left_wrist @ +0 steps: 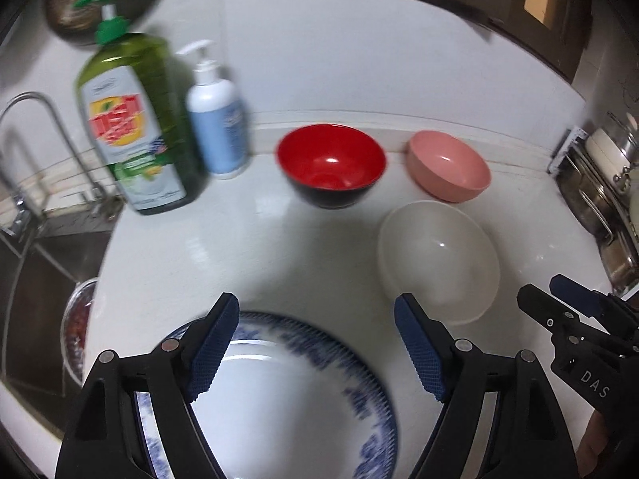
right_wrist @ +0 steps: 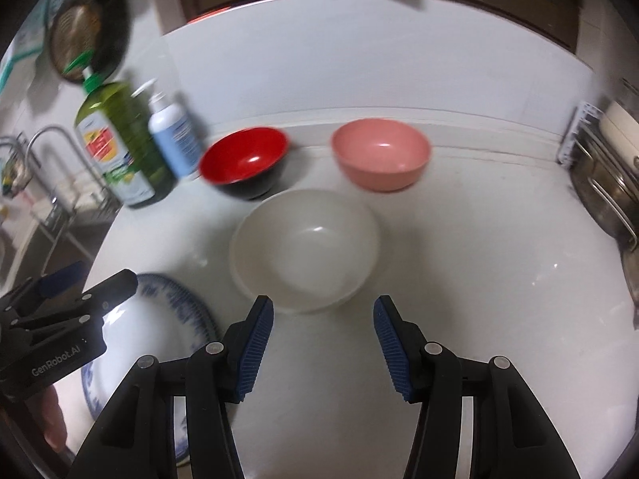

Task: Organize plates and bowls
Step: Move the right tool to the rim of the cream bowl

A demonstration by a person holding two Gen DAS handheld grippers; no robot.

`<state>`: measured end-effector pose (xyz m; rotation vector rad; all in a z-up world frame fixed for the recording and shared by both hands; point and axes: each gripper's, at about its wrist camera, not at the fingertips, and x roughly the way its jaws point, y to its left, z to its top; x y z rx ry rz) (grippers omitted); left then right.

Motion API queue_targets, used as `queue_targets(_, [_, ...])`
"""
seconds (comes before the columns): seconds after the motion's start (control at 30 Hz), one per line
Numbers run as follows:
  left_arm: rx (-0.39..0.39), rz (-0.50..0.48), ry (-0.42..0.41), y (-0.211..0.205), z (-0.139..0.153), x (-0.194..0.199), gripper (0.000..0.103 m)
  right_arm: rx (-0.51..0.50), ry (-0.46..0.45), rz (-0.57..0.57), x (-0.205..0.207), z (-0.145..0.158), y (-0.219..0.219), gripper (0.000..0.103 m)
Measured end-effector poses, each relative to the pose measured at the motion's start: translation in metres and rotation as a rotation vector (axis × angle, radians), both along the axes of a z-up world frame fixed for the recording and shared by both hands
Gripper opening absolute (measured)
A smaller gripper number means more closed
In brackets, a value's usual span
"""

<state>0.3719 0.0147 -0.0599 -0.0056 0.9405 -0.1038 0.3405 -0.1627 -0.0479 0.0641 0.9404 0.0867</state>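
Note:
A blue-patterned white plate [left_wrist: 287, 399] lies on the white counter right under my open left gripper [left_wrist: 315, 347]; it also shows in the right wrist view [right_wrist: 159, 319]. A white bowl [right_wrist: 305, 247] sits just ahead of my open, empty right gripper [right_wrist: 323, 343]; in the left wrist view the white bowl [left_wrist: 439, 259] is to the right. A red bowl with a black outside [left_wrist: 331, 163] [right_wrist: 245, 161] and a pink bowl [left_wrist: 449, 167] [right_wrist: 381, 153] stand at the back by the wall. The right gripper [left_wrist: 559, 299] and the left gripper [right_wrist: 80, 283] each show in the other's view.
A green dish-soap bottle [left_wrist: 135, 127] and a white-blue pump bottle [left_wrist: 217, 115] stand at the back left. A sink with a tap [left_wrist: 36, 151] lies left of the counter. Metal pots on a rack [right_wrist: 603, 175] stand at the right edge.

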Motion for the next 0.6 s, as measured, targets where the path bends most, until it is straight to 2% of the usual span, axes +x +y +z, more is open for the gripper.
queue_targets(0.33, [0.062, -0.028, 0.046, -0.029, -0.025, 0.051, 0.076, 0.025, 0.034, -0.044, 0.041, -0.023, -0.025, 0.053])
queue_targets(0.6, [0.096, -0.046, 0.08, -0.037, -0.045, 0.077, 0.07, 0.033, 0.089, -0.034, 0.067, -0.048, -0.023, 0.048])
